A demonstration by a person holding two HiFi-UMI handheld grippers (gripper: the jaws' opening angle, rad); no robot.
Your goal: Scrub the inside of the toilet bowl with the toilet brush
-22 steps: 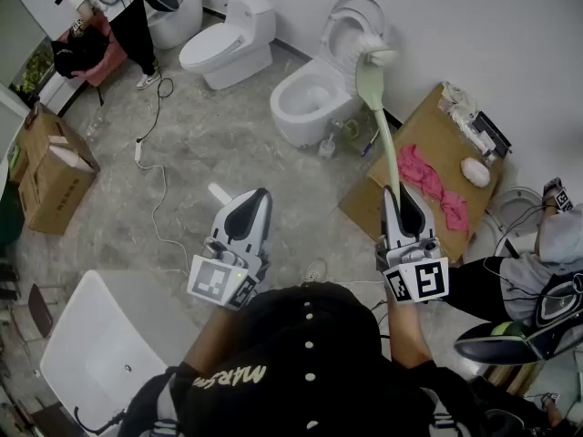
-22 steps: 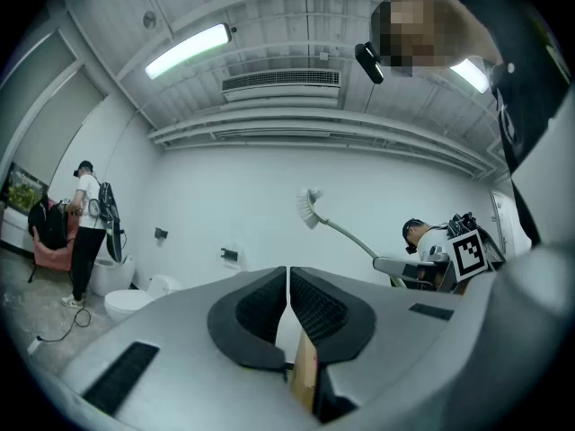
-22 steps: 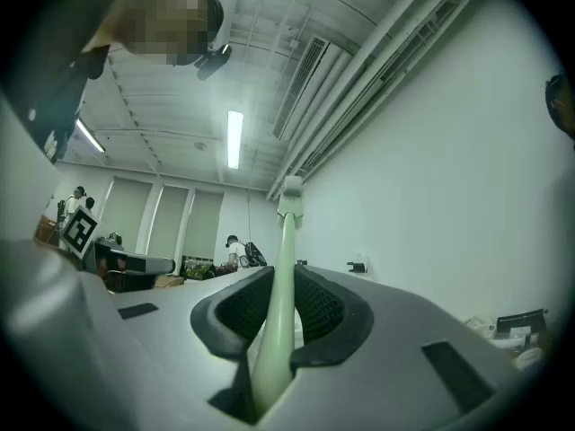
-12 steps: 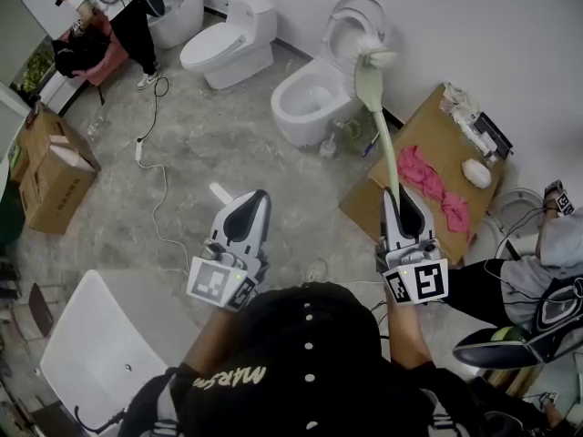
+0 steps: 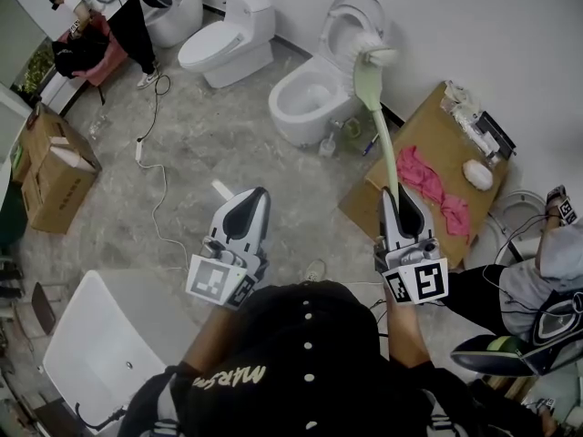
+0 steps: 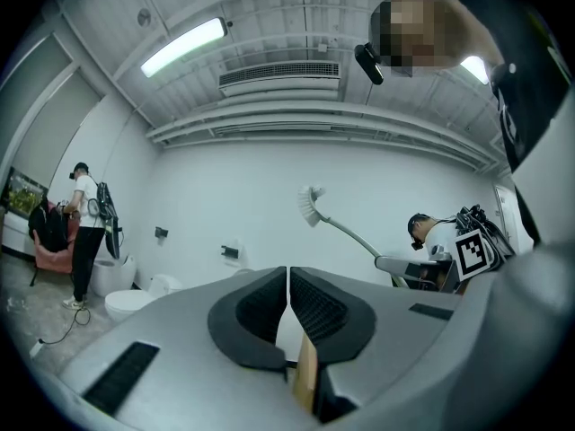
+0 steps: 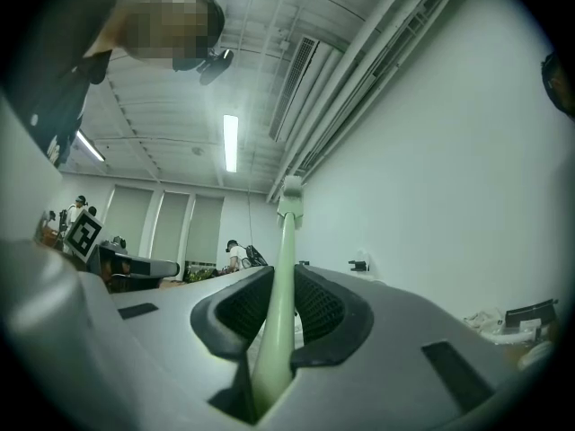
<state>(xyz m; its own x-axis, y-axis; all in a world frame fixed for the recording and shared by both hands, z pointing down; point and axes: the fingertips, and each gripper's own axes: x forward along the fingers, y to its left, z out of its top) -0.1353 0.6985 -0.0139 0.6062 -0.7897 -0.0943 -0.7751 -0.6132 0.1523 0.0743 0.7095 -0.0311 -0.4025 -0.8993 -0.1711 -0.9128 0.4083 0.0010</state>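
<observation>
My right gripper point(image 5: 397, 192) is shut on the pale green handle of the toilet brush point(image 5: 383, 126), which it holds up in the air, pointing away from me. The brush's white bristle head point(image 5: 366, 49) hovers over the back rim of the open toilet bowl point(image 5: 308, 104), whose seat and lid point(image 5: 351, 16) stand raised. In the right gripper view the toilet brush handle point(image 7: 277, 303) runs up between the jaws. My left gripper point(image 5: 251, 196) is shut and empty, held level beside the right one. The toilet brush point(image 6: 334, 221) shows against the wall in the left gripper view.
A second toilet point(image 5: 228, 42) with a closed lid stands to the left. A wooden board point(image 5: 428, 153) at right carries a pink cloth point(image 5: 428, 182) and white items. Cardboard boxes point(image 5: 50, 167) sit far left, a white basin point(image 5: 100, 349) near left. One person point(image 5: 105, 16) stands far back; another person point(image 5: 547, 271) sits right.
Hardly anything differs: both grippers and the brush hold the same pose. The scene shifts slightly in the view, and the person at the back left moves a little.
</observation>
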